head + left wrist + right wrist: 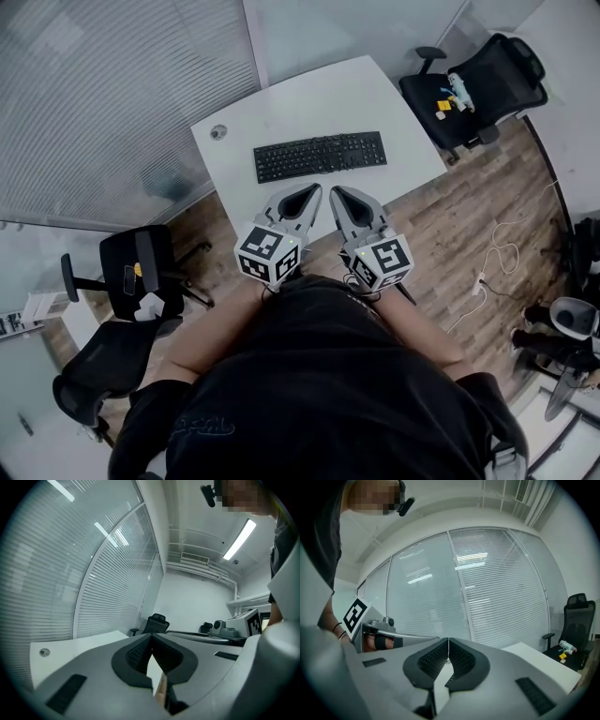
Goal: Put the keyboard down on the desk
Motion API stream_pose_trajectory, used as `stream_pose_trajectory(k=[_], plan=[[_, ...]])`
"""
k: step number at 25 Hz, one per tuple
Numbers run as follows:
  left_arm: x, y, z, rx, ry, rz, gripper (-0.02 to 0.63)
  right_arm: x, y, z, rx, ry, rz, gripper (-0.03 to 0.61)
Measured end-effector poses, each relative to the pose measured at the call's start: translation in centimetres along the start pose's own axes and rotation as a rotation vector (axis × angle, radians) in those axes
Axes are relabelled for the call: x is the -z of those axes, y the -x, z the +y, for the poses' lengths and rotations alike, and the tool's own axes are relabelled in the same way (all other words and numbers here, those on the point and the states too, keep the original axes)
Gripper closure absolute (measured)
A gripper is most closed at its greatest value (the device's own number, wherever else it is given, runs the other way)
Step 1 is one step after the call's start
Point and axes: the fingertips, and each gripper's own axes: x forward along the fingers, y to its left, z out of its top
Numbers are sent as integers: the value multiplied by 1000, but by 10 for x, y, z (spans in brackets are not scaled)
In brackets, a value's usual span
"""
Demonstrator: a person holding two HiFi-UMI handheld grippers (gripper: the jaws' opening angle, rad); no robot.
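A black keyboard (320, 156) lies flat on the white desk (281, 108), parallel to its near edge. Both grippers hover at the desk's near edge, apart from the keyboard, with nothing in them. My left gripper (310, 194) is shut, its jaw tips meeting in the left gripper view (151, 636). My right gripper (336, 194) is shut too, its tips touching in the right gripper view (448, 641). The keyboard is hidden behind the jaws in both gripper views.
A black office chair (478, 89) with small items on its seat stands right of the desk. Two more black chairs (141, 277) stand at the lower left. Glass walls with blinds (112, 94) run behind the desk. A white cable (497, 262) lies on the wooden floor.
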Motion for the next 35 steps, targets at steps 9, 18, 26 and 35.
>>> stream_pose_trajectory(k=[9,18,26,35], plan=[[20,-11,-63,-35,-15,4,600,6,63,-18,-29,-3,0,555],[33,-8,-112,-67,-14,-22,600,5,113,-22,-70,-5,-16,555],[46,14,-147,-106,-46,-38,600,8,149,-21,-128,-6,4,555],[52,43,-181,-139,-73,-46,600,10,183,-4,-180,21,26,555]])
